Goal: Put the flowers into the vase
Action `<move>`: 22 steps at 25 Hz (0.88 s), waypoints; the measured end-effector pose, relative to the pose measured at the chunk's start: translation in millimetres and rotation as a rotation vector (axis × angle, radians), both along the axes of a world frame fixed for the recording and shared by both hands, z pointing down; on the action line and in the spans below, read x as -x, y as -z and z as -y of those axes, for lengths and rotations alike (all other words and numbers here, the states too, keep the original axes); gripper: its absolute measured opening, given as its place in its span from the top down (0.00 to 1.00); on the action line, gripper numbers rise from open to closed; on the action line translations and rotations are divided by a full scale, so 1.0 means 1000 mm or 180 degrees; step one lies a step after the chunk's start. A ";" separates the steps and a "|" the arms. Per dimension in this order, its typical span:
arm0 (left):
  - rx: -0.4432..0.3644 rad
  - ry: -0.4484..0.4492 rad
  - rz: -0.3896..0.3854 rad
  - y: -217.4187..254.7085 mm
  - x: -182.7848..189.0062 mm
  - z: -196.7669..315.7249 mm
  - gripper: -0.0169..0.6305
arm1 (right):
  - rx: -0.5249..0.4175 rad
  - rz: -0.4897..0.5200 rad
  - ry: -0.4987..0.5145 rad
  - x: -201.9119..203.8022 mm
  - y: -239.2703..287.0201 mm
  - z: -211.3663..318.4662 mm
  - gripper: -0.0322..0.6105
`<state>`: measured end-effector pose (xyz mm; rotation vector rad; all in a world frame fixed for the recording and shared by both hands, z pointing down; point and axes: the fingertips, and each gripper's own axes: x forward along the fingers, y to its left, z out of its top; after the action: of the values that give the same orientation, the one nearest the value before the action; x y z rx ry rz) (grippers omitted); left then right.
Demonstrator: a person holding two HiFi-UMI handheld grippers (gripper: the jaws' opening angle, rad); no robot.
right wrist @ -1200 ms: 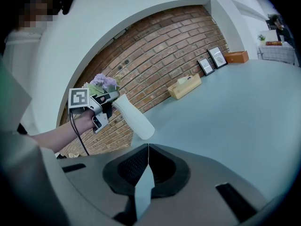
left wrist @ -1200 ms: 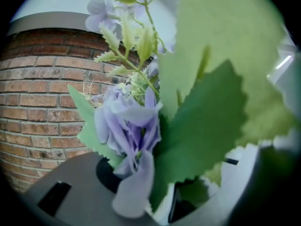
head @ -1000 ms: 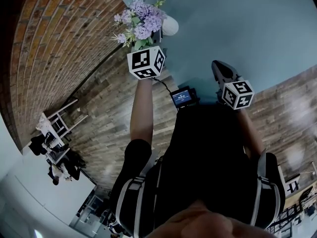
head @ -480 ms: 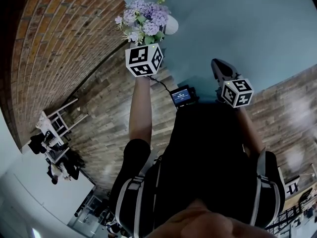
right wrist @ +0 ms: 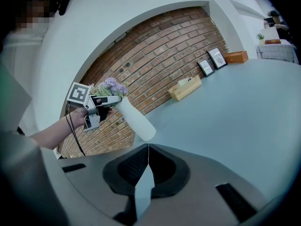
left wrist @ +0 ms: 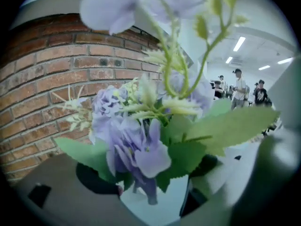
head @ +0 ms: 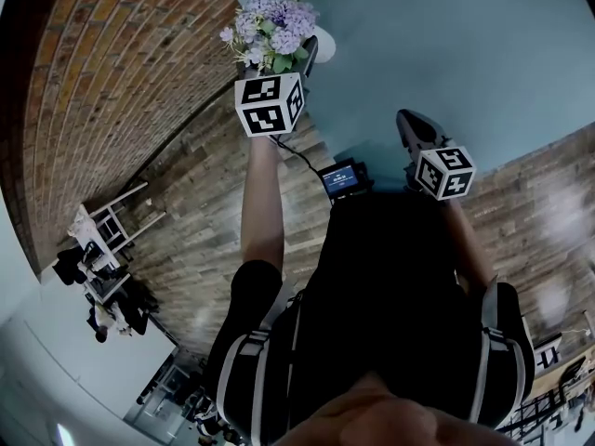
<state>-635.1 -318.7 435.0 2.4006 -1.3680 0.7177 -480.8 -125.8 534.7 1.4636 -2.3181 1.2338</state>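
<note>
— What has just been changed?

— The jaws of the left claw point(left wrist: 149, 199) have just been opened and are now spread wide. The stems point(left wrist: 141, 187) of the flowers point(head: 272, 28) are seen between them, but no pad is seen pressing on them. Against the head view of a second ago, the bunch has been brought from a lean towards the brick wall point(head: 102, 72) to sit more squarely over the vase point(right wrist: 135, 119).

— What is meant by that for the task?

— The flowers are judged to have been let go into the vase, which stands on the worktop point(right wrist: 235, 117) near the edge by the wall. Little is thought to be left except drawing the left claw back without the leaves being dragged along.

— And the right claw point(right wrist: 147, 147)?

— It is held well apart from the vase, with its jaws together and nothing between them.

— What is hidden or hard to make out?

— The mouth of the vase is covered by leaves in the left gripper view, so how deep the stems have gone cannot be told. In the head view only a sliver of the vase is shown behind the bunch and the marker cube. Whether the bunch will stay upright unaided cannot be settled
</note>
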 end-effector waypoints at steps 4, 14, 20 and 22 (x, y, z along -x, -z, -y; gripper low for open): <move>-0.0038 0.0124 0.0189 -0.008 0.009 -0.003 0.32 | -0.0010 0.0030 -0.0006 0.003 -0.008 -0.005 0.92; 0.0113 0.0303 0.0076 -0.009 0.030 -0.024 0.32 | -0.0064 0.0106 0.0063 -0.003 0.008 0.011 0.92; 0.0006 0.0674 -0.0437 0.003 0.052 -0.126 0.32 | -0.0048 0.0256 0.0326 -0.007 0.011 -0.012 0.92; -0.0001 0.0881 -0.0695 0.006 0.061 -0.163 0.32 | -0.0057 0.0307 0.0516 0.000 0.011 -0.019 0.92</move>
<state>-695.8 -155.3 429.3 2.1533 -1.5601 0.3718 -481.2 -106.6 524.0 1.2180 -2.4597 1.2679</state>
